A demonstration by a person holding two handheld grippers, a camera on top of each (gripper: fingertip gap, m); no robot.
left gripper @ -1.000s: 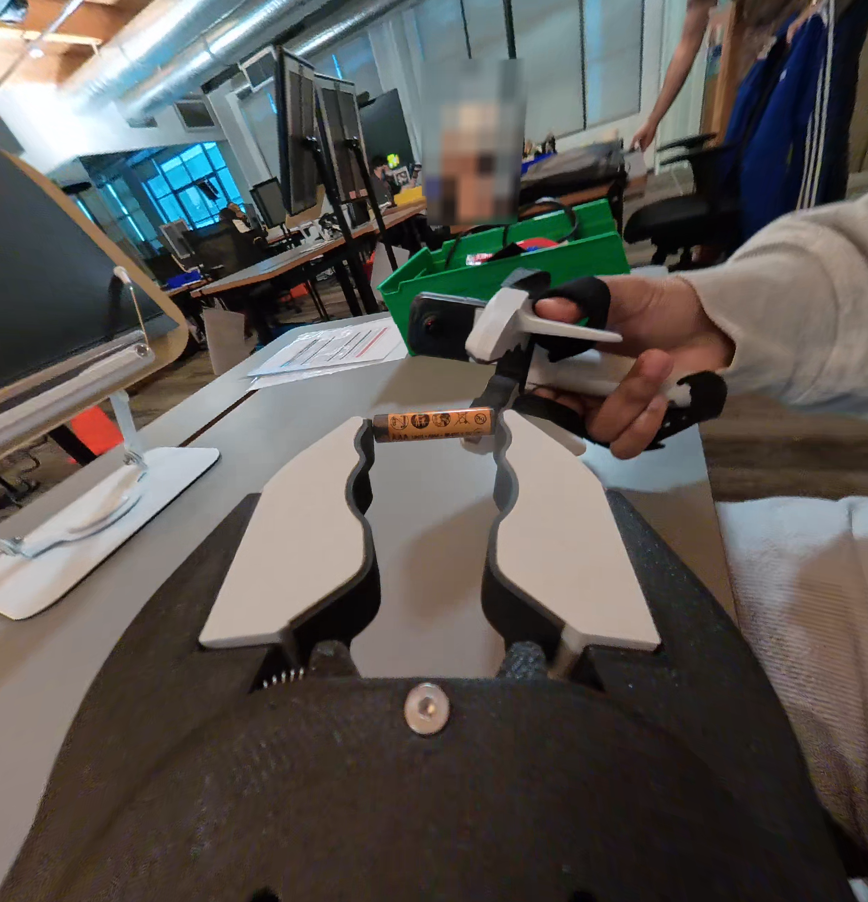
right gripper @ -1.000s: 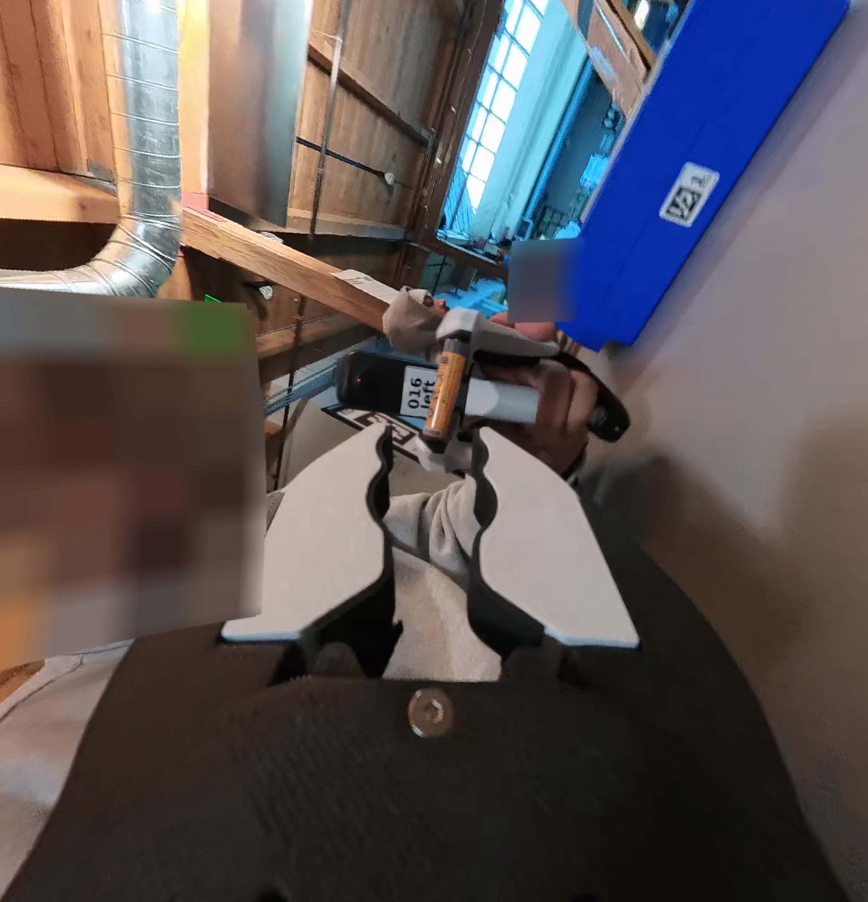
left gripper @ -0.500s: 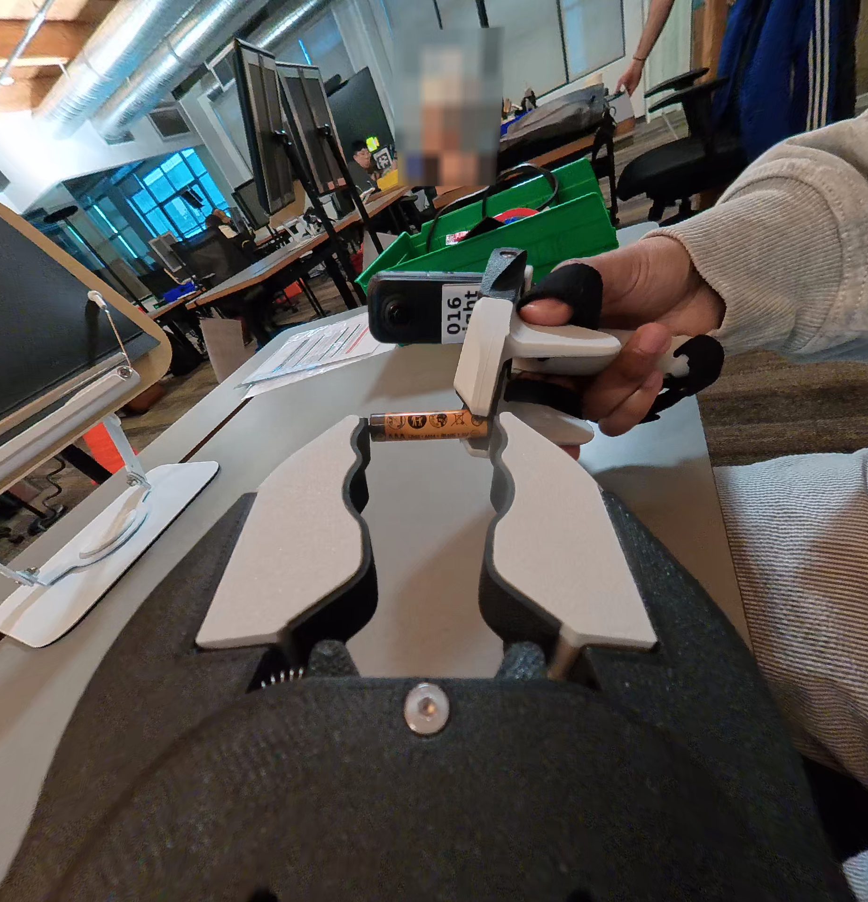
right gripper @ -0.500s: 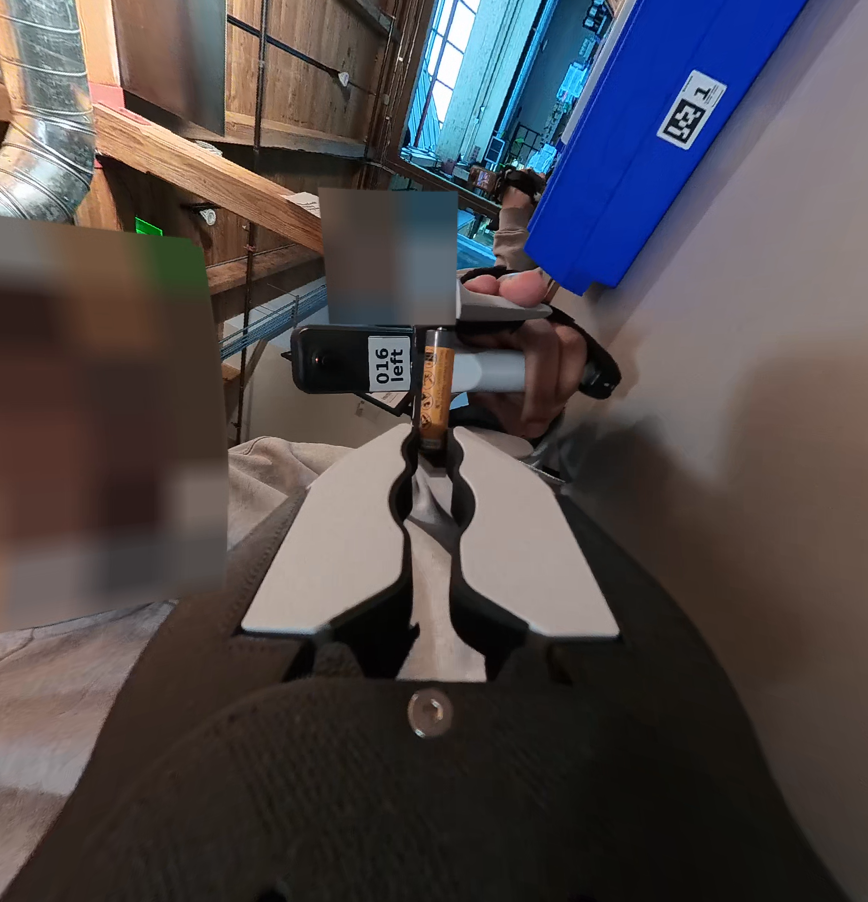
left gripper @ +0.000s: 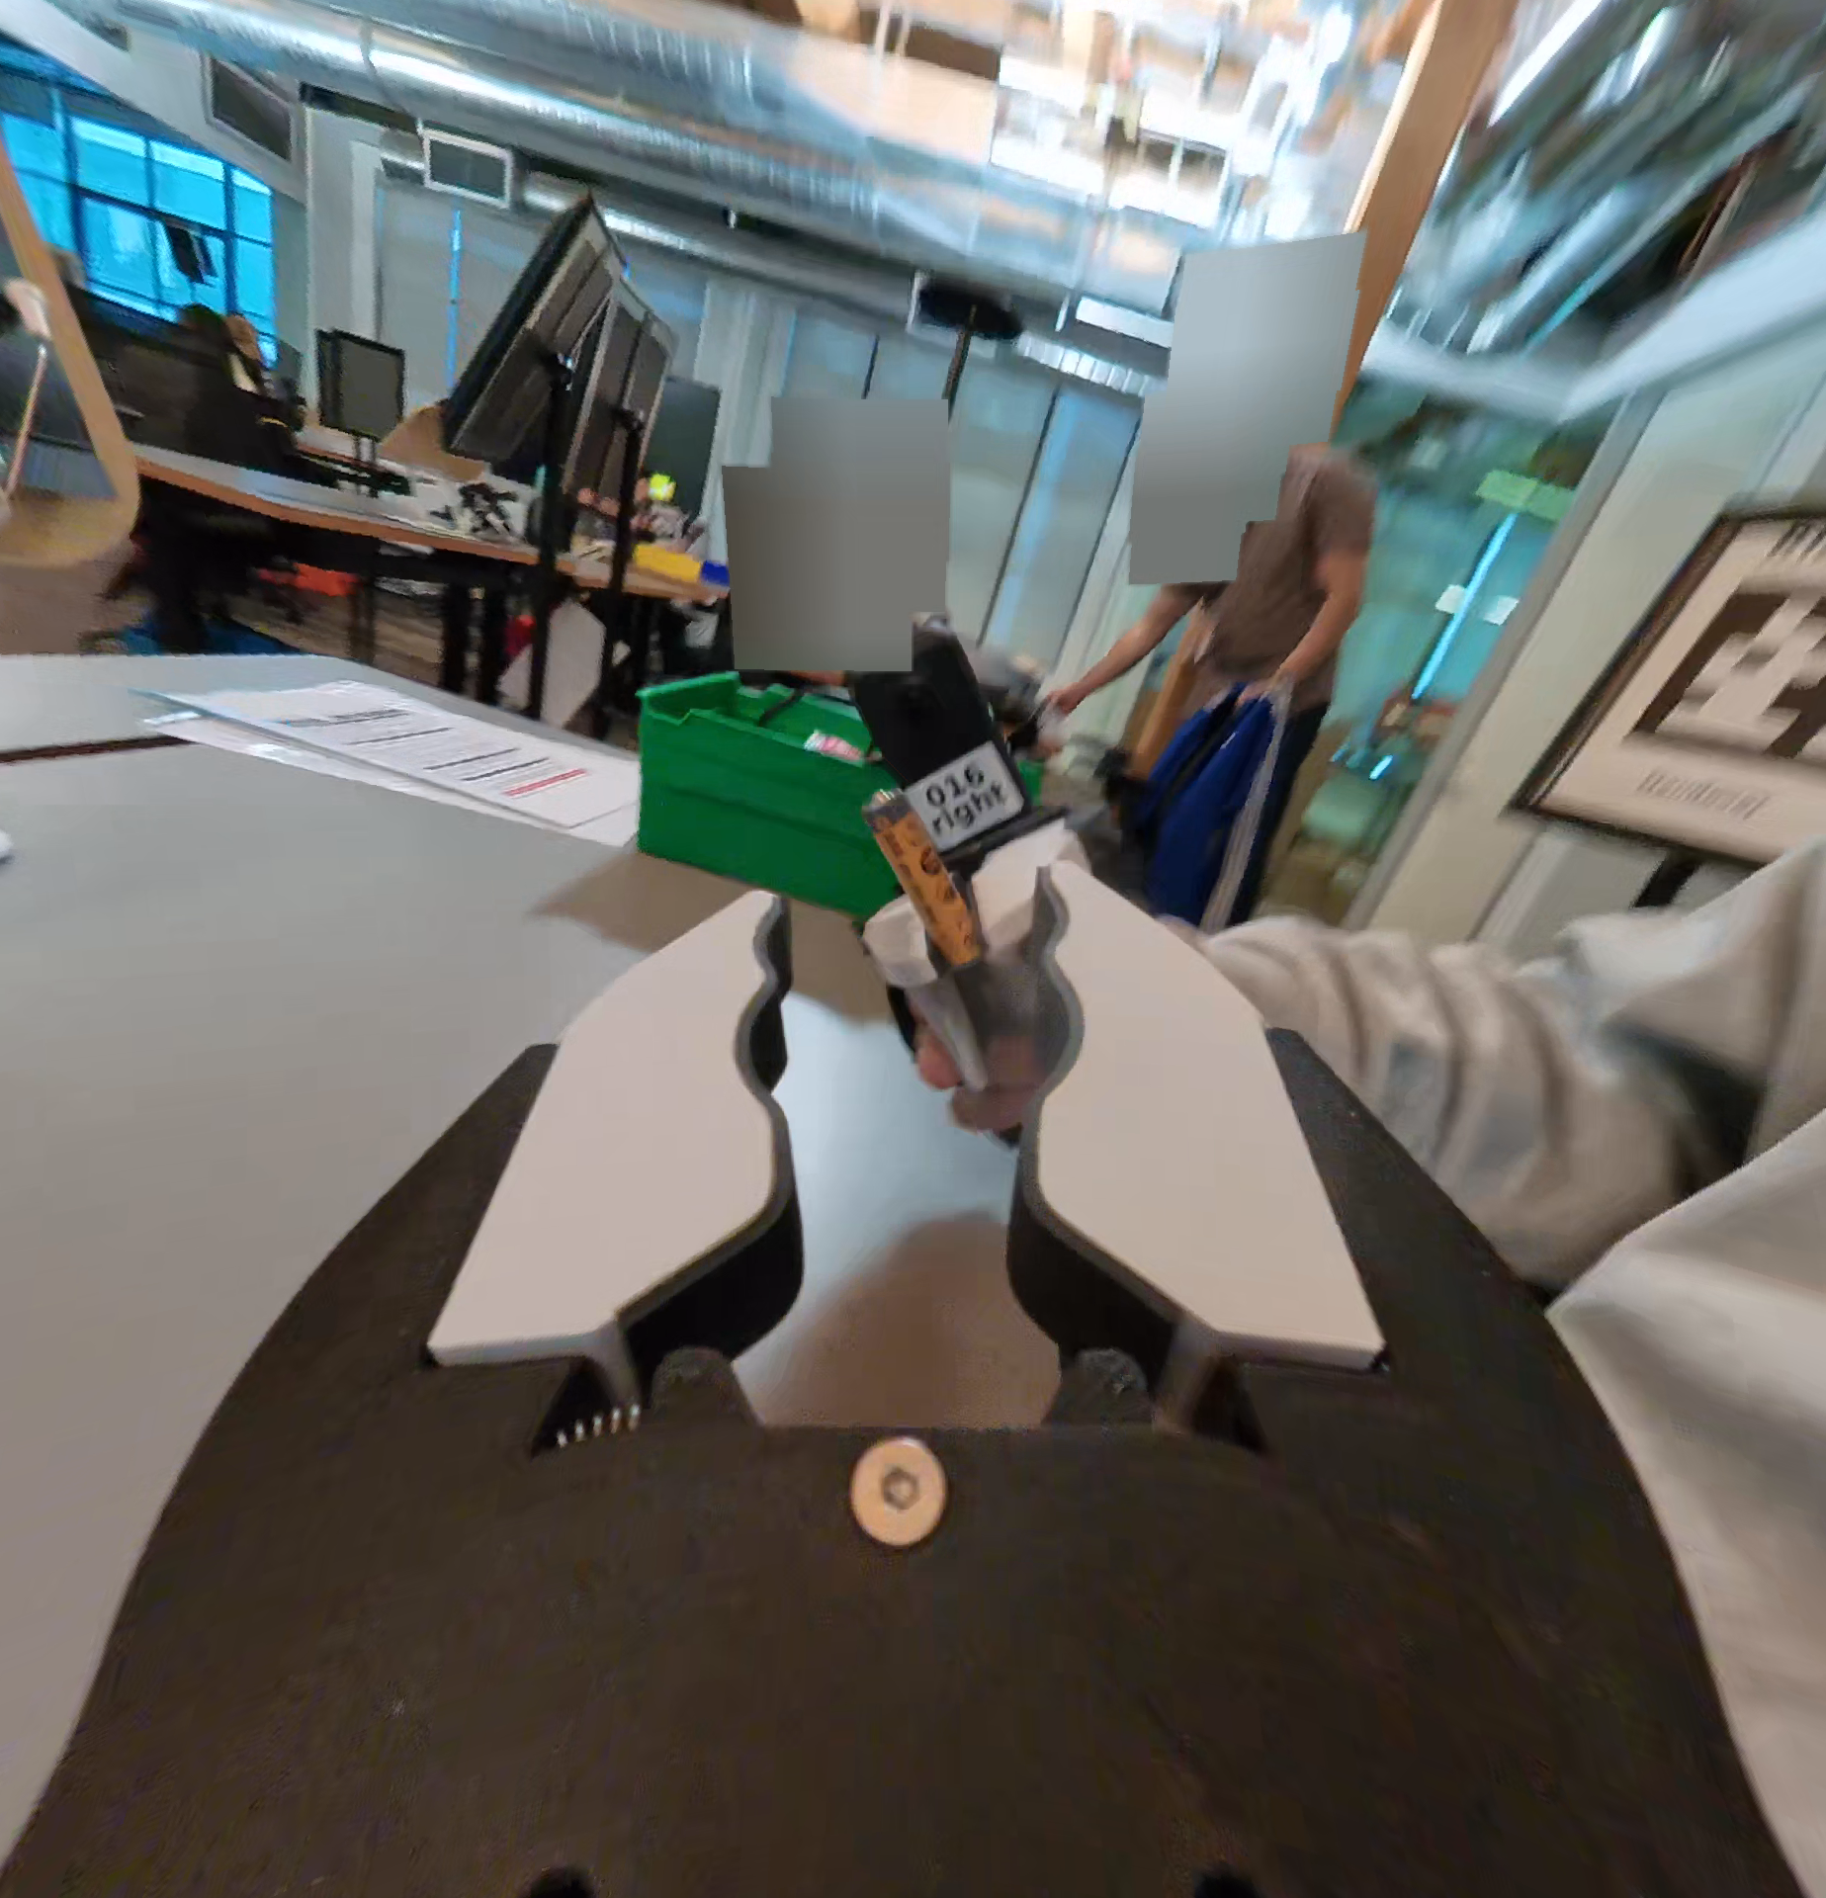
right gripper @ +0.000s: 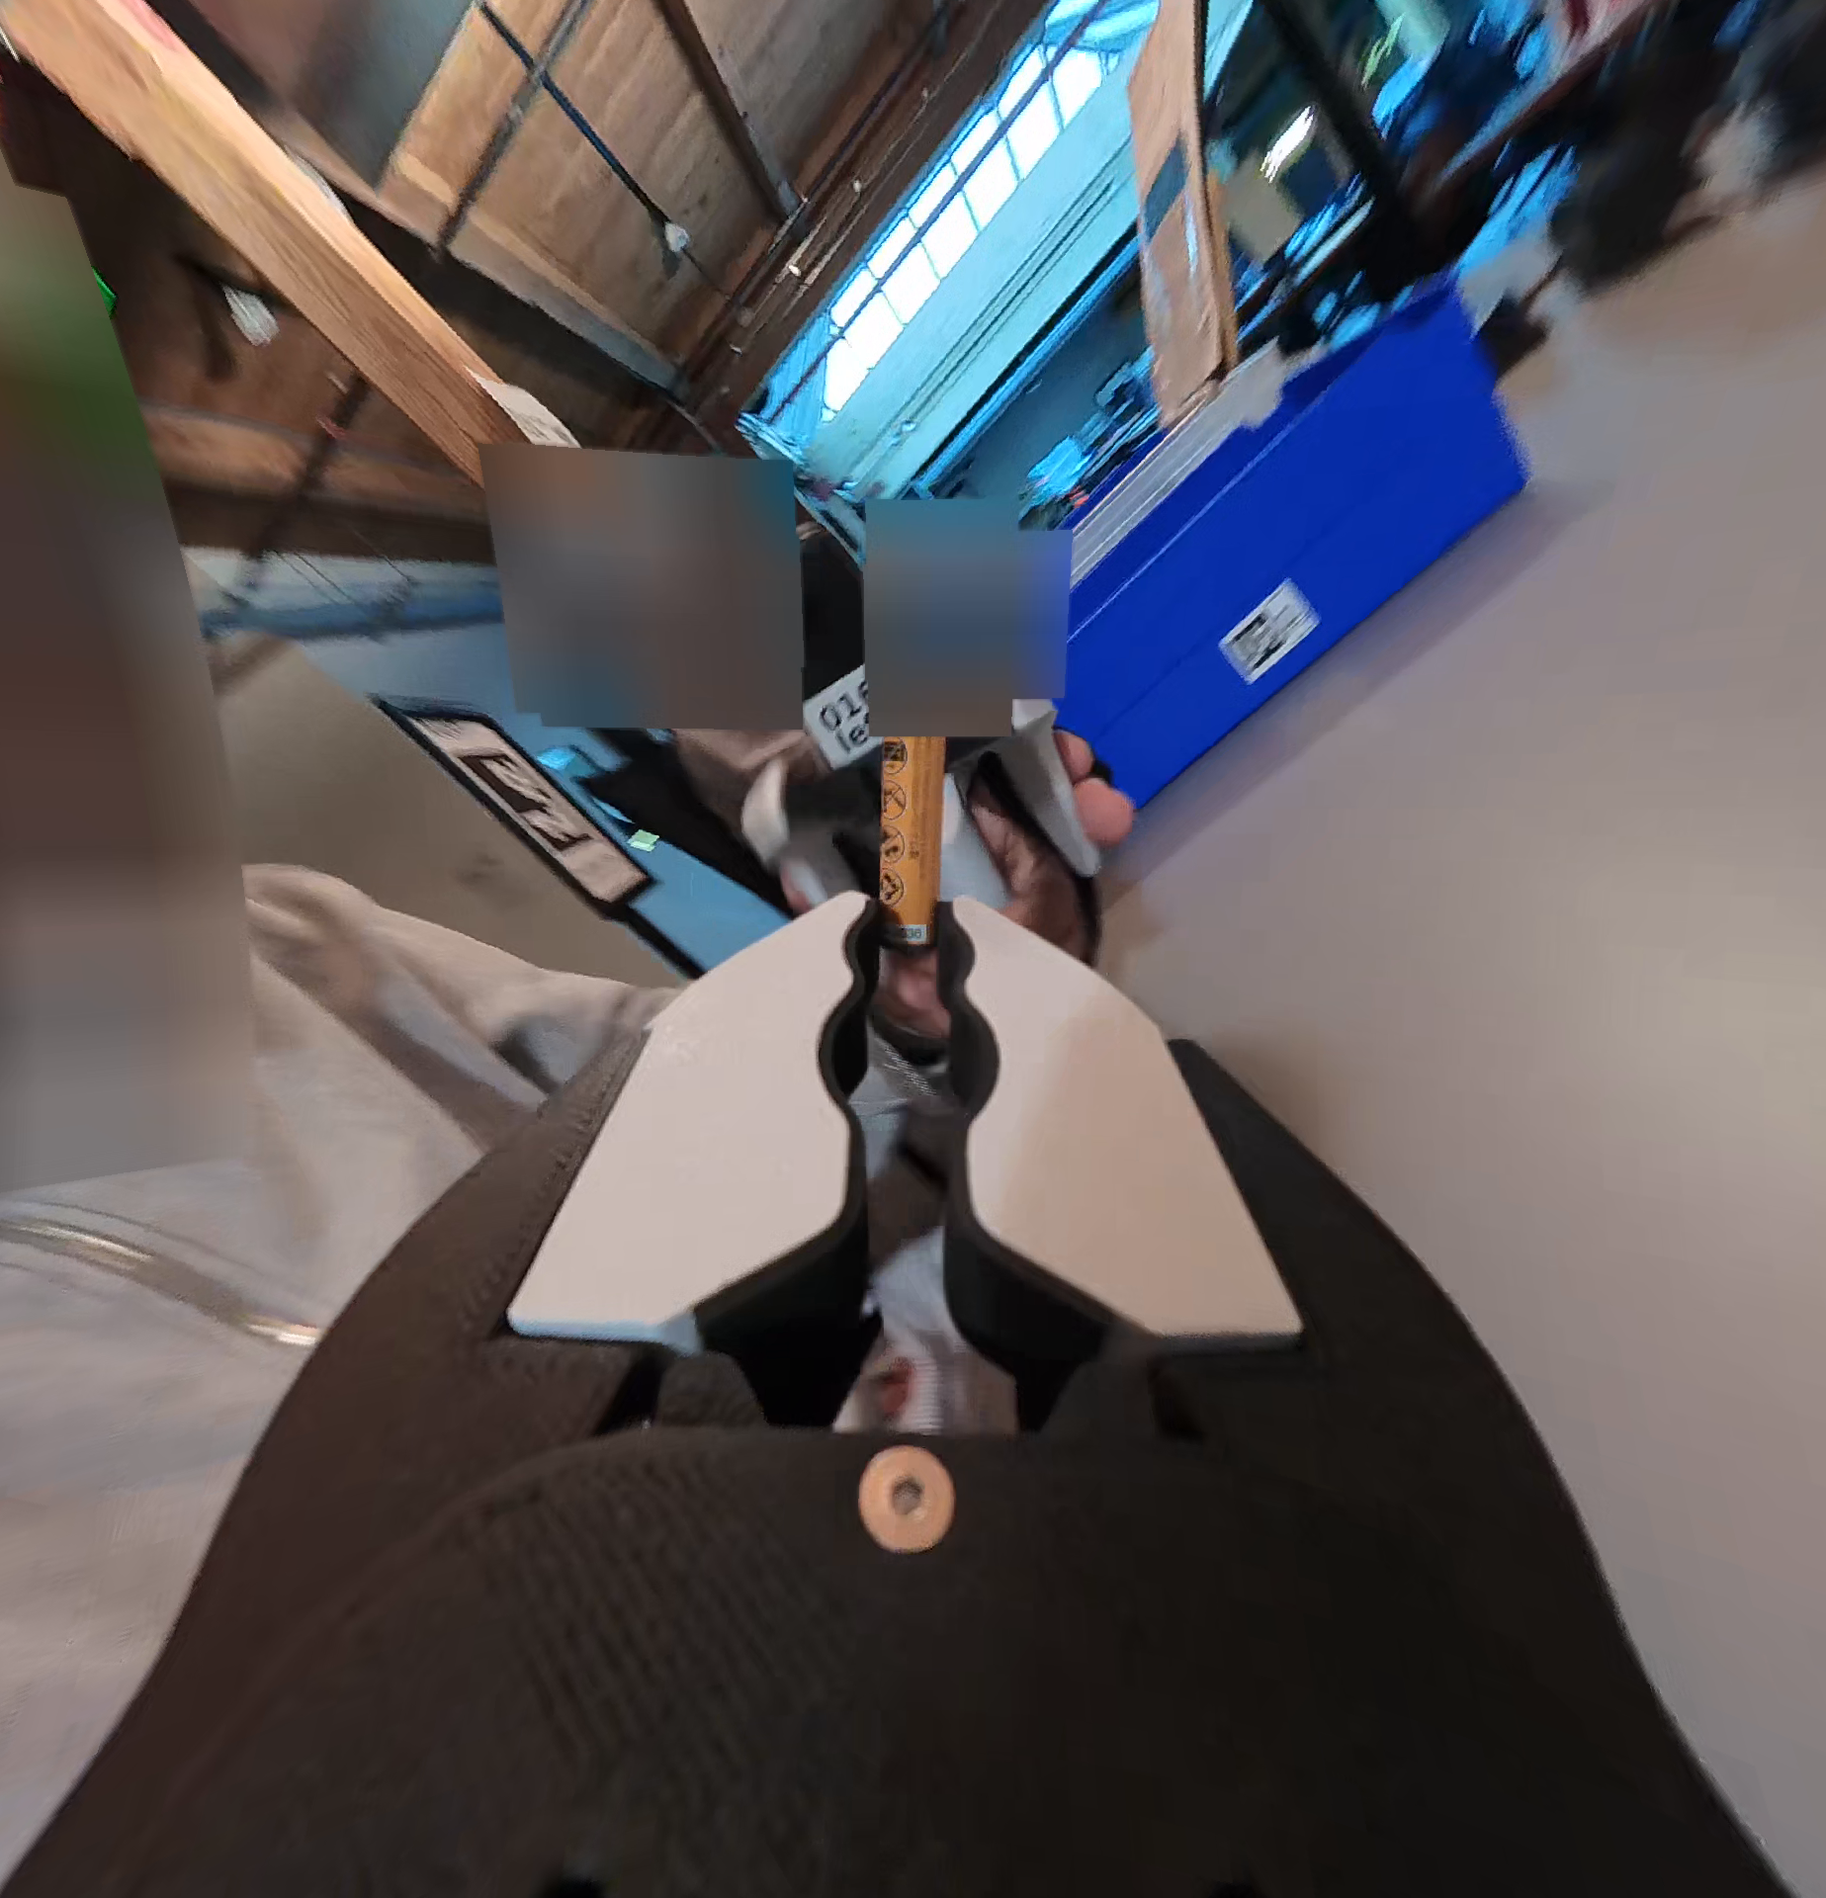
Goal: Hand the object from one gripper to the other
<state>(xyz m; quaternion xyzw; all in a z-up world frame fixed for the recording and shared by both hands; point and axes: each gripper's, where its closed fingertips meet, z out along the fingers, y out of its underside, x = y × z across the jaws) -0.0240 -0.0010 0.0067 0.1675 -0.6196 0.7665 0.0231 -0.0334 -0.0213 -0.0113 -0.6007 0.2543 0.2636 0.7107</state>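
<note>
The object is an orange battery [right gripper: 910, 832]. My right gripper [right gripper: 910, 924] is shut on its lower end at the fingertips, and the battery sticks out forward. In the left wrist view the battery [left gripper: 924, 888] stands tilted, held from below by the right gripper's fingers [left gripper: 893, 945]. My left gripper [left gripper: 914, 894] is open, its two tips apart on either side of the battery and not touching it. The left gripper's white fingers [right gripper: 785, 822] show beyond the battery in the right wrist view, spread apart. Both grippers hang above the grey table [left gripper: 220, 976].
A green bin [left gripper: 744, 791] stands at the table's far edge, with paper sheets [left gripper: 395, 739] to its left. A blue box [right gripper: 1299, 596] sits on the table in the right wrist view. A person [left gripper: 1288, 616] stands in the background. My sleeve [left gripper: 1504, 1078] is at the right. Left and right tips are no more than a few centimetres apart.
My right gripper closed on the battery's end. My left gripper then opened and let go. The battery now sits in the right gripper and has swung from level to tilted upright.
</note>
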